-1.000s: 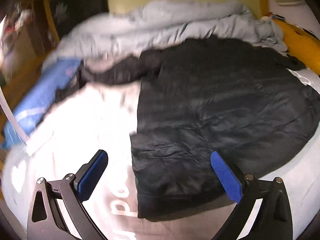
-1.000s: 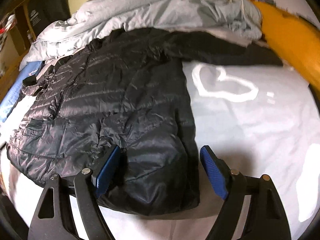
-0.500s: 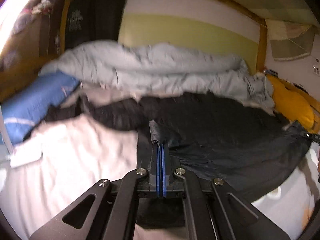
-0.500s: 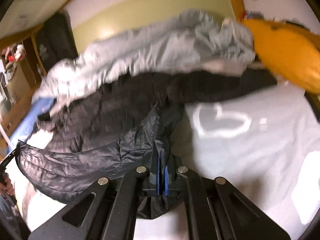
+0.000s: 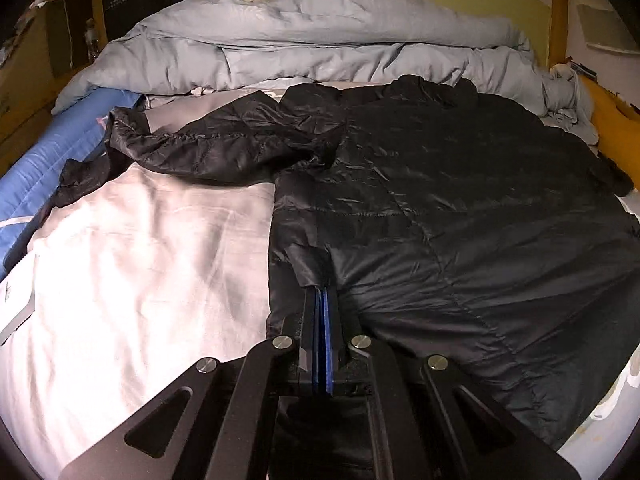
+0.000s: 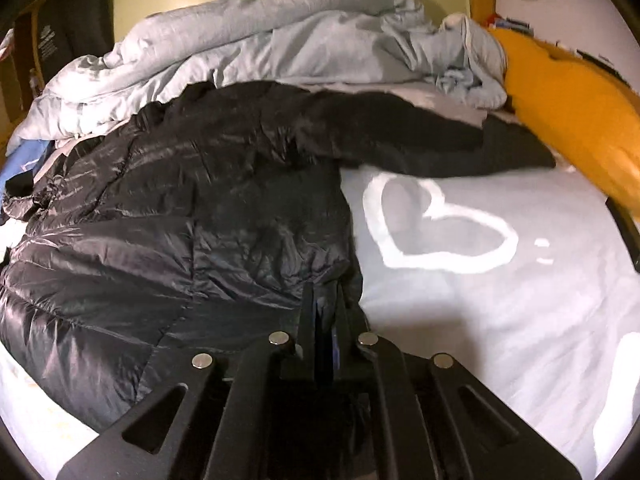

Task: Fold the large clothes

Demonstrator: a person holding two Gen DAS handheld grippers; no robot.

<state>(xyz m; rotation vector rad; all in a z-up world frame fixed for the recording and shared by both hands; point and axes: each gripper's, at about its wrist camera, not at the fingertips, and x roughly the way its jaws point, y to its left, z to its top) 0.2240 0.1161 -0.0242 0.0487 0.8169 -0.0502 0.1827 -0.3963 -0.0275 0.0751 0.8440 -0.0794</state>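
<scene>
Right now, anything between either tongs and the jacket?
No. Both tongs are shut on the black jacket hem: left tongs at its left corner, right tongs at its right corner. Nothing lies on the jacket.

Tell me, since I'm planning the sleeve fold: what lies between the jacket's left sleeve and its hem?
In the left wrist view, only bare white bedsheet lies between the black jacket sleeve and hem.
</scene>
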